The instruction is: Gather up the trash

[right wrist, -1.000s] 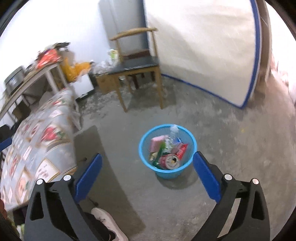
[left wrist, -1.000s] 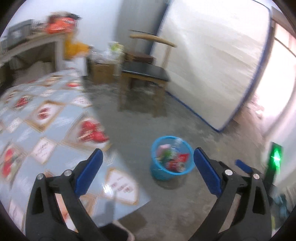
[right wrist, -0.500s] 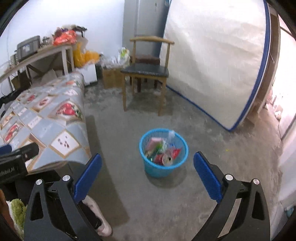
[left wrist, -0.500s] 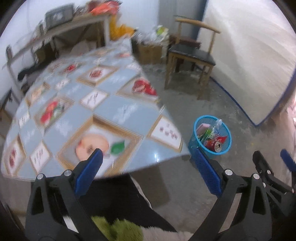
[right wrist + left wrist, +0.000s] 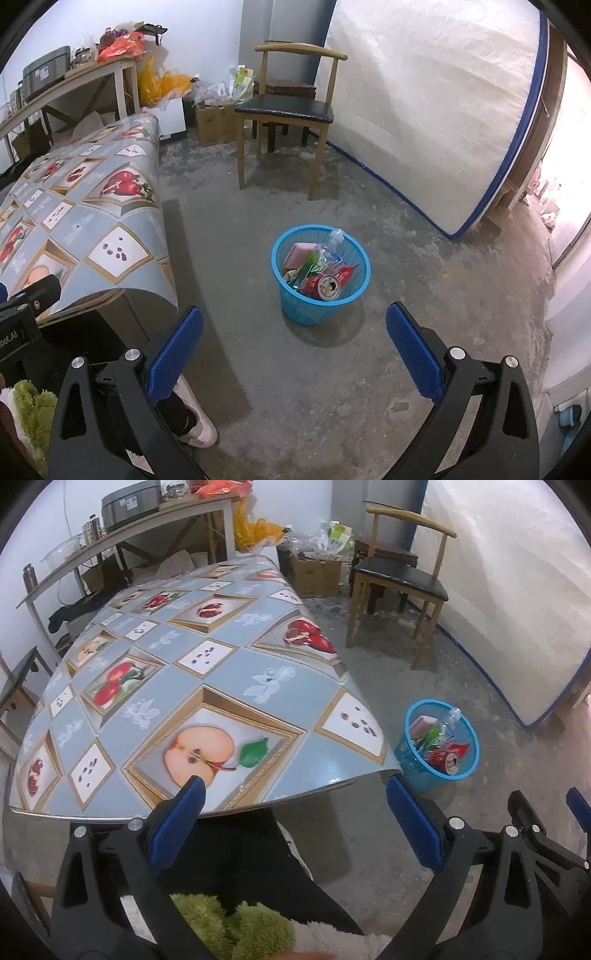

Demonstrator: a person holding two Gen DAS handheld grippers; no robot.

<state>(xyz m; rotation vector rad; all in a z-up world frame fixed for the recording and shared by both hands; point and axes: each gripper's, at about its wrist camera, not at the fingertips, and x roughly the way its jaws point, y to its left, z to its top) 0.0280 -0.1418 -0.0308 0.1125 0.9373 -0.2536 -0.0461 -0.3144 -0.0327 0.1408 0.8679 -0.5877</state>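
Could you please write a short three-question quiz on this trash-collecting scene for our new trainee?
1. True or false: the blue basket stands on the concrete floor, not on the table.
2. Which item lies topmost in the basket? A) red can B) banana peel C) glass jar
3. Fill in: both the left gripper and the right gripper have their fingers ____ and hold nothing.

Key: 1 true; 2 A; 3 open. The wooden chair stands beyond the basket, in front of the mattress that leans upright.
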